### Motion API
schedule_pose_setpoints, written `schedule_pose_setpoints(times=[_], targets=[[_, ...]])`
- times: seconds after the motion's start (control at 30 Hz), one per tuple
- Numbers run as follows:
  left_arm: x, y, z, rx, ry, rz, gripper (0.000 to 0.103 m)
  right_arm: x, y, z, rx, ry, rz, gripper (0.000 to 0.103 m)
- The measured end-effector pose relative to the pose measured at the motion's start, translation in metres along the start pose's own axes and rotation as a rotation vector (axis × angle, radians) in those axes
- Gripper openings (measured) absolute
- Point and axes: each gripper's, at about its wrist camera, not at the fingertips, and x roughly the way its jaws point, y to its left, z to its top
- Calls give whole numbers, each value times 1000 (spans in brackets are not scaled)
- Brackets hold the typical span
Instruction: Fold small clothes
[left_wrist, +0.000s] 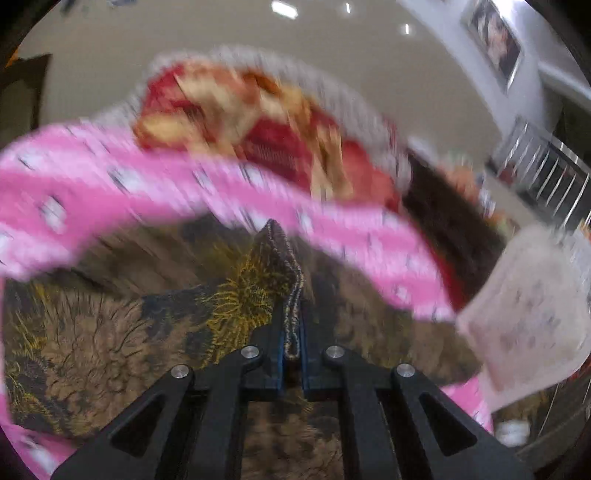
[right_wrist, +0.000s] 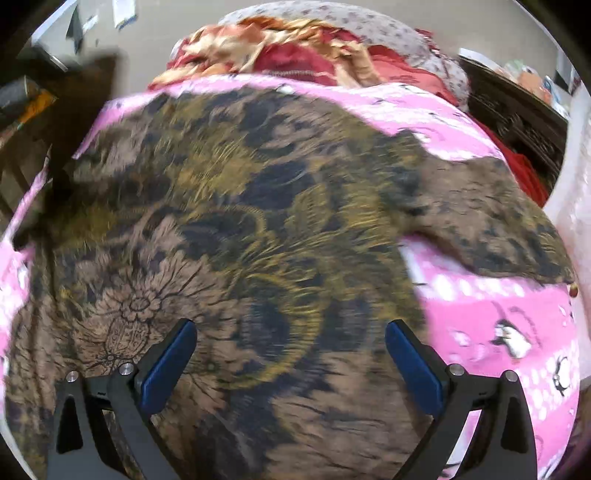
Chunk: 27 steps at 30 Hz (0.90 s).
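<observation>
Left tongs (left_wrist: 291, 325) pinch brown garment (left_wrist: 110, 332) hem.

Brown floral garment (right_wrist: 229, 229), spread flat, edge lifted

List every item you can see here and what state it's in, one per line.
left gripper: shut on a hem of the brown floral garment.
right gripper: open, above the garment, holding nothing.
brown floral garment: spread on the pink sheet.
pink sheet: laid flat.
red patterned cloth: crumpled.
</observation>
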Motion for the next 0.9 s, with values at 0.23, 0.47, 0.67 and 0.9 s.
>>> schedule_pose_setpoints(times=[0.23,0.47,0.67,0.9], targets=[[42,-14,-66,42,181,-23,35,-17,-32,40,-6,-79,68,103],[-17,32,-103,76,86,205,52,48,21,100,-93,-58,517,92],[-41,67,-133,47,42,275,56,119,30,121,-74,-4,633,66],[-34,67,-132,32,35,289,62,147,57,130,-61,83,790,29]])
